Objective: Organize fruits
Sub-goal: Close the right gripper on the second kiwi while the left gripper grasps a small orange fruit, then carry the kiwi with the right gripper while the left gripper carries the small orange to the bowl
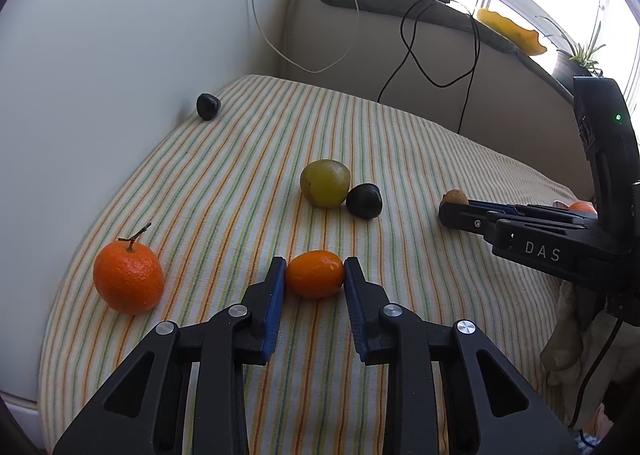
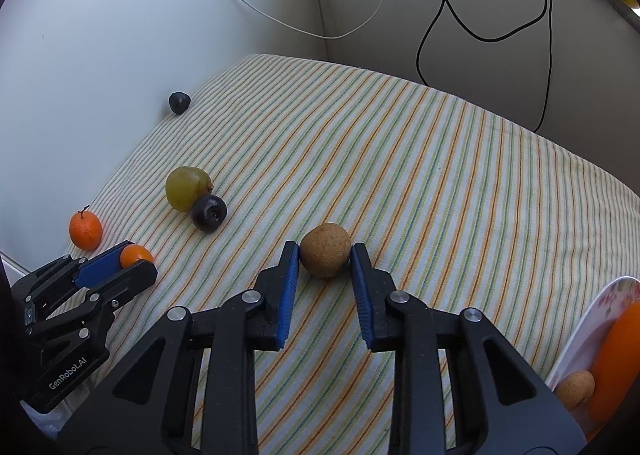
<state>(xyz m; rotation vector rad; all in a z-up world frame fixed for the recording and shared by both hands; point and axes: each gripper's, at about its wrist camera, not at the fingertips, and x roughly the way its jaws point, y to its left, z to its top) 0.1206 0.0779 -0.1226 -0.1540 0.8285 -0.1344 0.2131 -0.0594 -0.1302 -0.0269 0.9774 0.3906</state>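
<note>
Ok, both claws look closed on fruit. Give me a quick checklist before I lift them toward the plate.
1. Left claw shut on the small orange fruit, pads on both sides: ok.
2. Right claw shut on the brown round fruit, pads on both sides: ok.
3. Both held fruits off the striped cloth: not ok, they look to be resting on it.
4. Neighbours apart from the left grip: ok, the stemmed tangerine lies apart.
5. Green fruit and dark fruit apart from the right claw: ok.
6. Free room on the plate: cannot tell, only its edge shows.
</note>
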